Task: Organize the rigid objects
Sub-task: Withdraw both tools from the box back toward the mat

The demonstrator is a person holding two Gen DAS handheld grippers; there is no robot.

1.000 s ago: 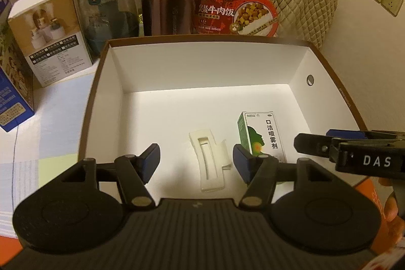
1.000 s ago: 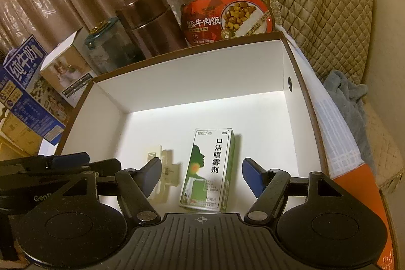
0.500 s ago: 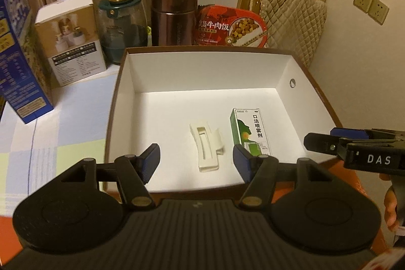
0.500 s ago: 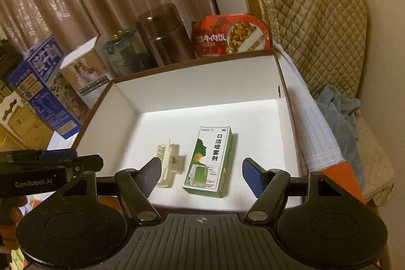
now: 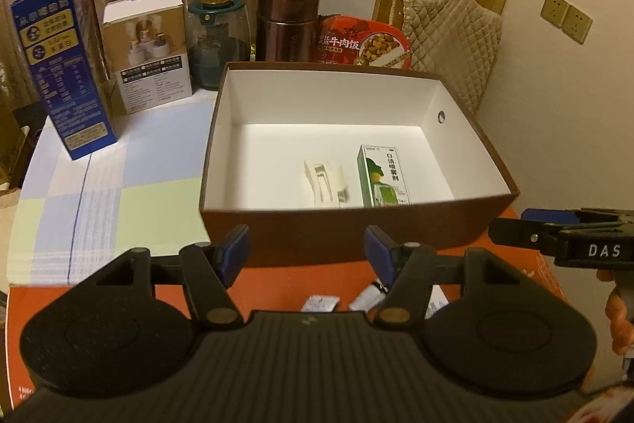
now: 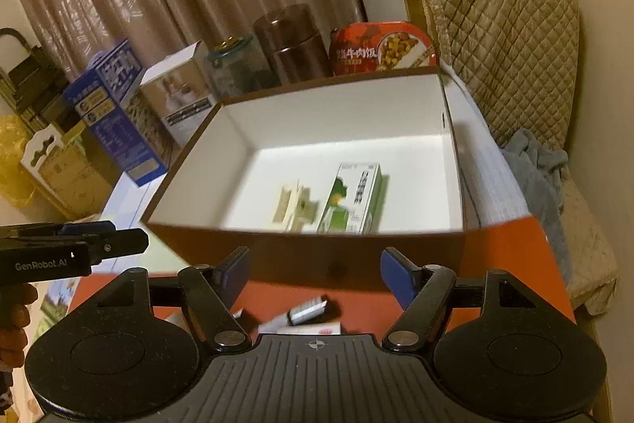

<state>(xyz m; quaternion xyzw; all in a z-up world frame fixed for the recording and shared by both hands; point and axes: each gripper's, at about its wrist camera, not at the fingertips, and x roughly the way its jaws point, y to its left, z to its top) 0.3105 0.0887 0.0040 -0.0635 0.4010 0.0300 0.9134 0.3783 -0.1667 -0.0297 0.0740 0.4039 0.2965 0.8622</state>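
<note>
A brown box with white inside (image 5: 337, 230) (image 6: 198, 161) holds a white plastic clip (image 5: 325, 181) (image 6: 295, 205) and a green-and-white spray carton (image 5: 382, 175) (image 6: 352, 199) lying flat side by side. My left gripper (image 5: 307, 248) hovers open and empty in front of the box's near wall. My right gripper (image 6: 315, 266) is beside it to the right, its jaws opening with nothing between them. On the orange surface below lie a small white packet (image 5: 320, 303) and a pen-like item (image 6: 305, 310).
Behind the box stand a blue carton (image 5: 63, 66), a white product box (image 5: 148, 50), a glass jar (image 5: 216, 42), a brown flask (image 5: 287, 22) and a red meal tub (image 5: 362, 42). A quilted chair (image 5: 447, 38) with a grey cloth (image 6: 539, 169) is at the right.
Both grippers have drawn back and upward from over the box to in front of its near wall. The orange surface with small items has come into view below them.
</note>
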